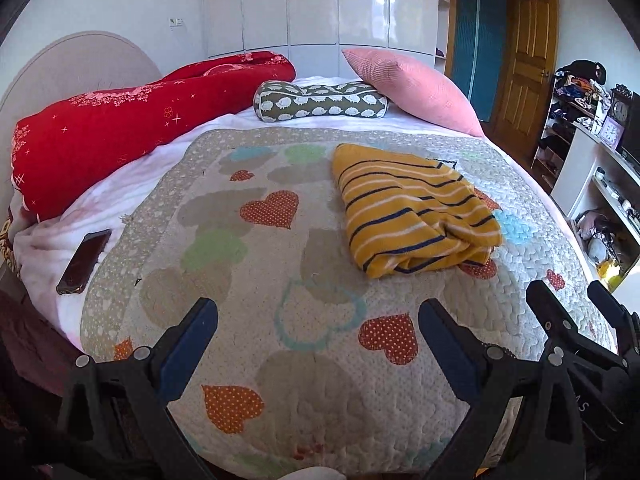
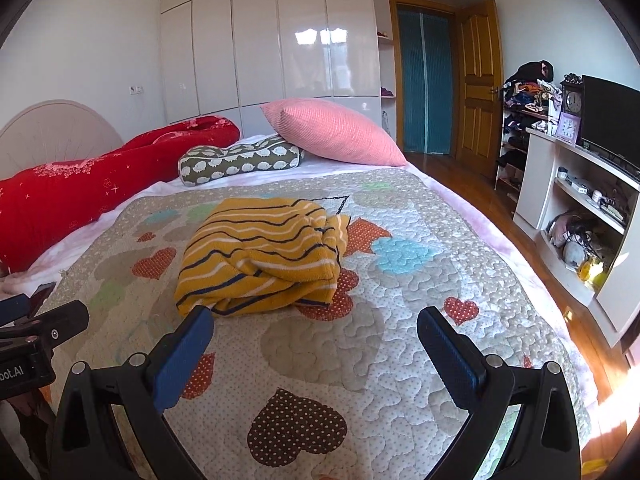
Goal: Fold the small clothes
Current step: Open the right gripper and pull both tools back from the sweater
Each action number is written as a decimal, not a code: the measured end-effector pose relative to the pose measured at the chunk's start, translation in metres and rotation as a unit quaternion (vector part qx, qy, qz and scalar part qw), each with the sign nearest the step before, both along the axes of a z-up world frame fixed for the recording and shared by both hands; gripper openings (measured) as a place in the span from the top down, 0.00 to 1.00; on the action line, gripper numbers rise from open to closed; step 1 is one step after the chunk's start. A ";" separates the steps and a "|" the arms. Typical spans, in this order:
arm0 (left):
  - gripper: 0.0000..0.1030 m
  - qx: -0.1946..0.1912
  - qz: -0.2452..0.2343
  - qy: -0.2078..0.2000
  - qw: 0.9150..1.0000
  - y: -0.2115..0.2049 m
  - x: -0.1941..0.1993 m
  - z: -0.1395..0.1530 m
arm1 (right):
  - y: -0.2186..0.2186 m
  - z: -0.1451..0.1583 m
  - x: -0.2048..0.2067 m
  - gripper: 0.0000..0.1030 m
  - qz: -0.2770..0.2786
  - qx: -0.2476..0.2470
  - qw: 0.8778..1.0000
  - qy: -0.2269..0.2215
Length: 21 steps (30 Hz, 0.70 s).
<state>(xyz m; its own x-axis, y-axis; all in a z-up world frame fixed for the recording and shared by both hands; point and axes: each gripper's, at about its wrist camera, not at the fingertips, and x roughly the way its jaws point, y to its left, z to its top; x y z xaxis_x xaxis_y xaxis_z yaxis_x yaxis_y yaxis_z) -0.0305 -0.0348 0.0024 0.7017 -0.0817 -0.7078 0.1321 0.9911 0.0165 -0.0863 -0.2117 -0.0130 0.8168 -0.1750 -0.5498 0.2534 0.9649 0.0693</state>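
A home bedroom is shown. The room is filled largely by a bed point(image 2: 460, 216) spread with a heart-patterned quilt point(image 2: 360, 360). At the bed's far end a pink pillow point(image 2: 332, 132), a hedgehog-print bolster point(image 2: 240, 160) and a rolled red duvet point(image 2: 100, 184) are laid. Beyond the bed, glossy white wardrobes point(image 2: 260, 40) and a wooden door point(image 2: 480, 92) are seen; to its right, shelves point(image 2: 576, 200) bearing a television point(image 2: 612, 116) and clocks point(image 2: 570, 114).

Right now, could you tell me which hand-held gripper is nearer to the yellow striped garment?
Right. The right hand-held gripper sits open just short of the yellow striped garment's near edge; the left hand-held gripper is open, farther back and leftward.
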 end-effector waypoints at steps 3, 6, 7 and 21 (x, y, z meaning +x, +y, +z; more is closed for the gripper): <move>0.03 0.003 0.000 0.013 1.000 0.001 0.005 -0.009 | -0.001 -0.006 0.004 0.00 -0.001 0.002 1.000 0.012; 0.03 0.010 0.007 0.038 0.999 0.004 0.014 -0.028 | 0.001 -0.011 0.010 0.00 -0.004 -0.003 1.000 0.030; 0.03 0.012 0.010 0.049 0.999 0.005 0.016 -0.035 | 0.001 -0.014 0.012 0.00 -0.005 -0.005 0.999 0.037; 0.03 0.050 0.003 0.143 0.988 -0.004 0.034 -0.107 | -0.008 -0.045 0.024 0.00 -0.018 -0.001 0.995 0.097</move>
<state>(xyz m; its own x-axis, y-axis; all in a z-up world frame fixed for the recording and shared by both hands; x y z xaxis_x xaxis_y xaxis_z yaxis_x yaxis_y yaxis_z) 0.0033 -0.0384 -0.1047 0.4713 0.0027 -0.8819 0.1396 0.9872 0.0776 -0.0625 -0.2200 -0.0579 0.6882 -0.2043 -0.6961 0.2968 0.9548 0.0132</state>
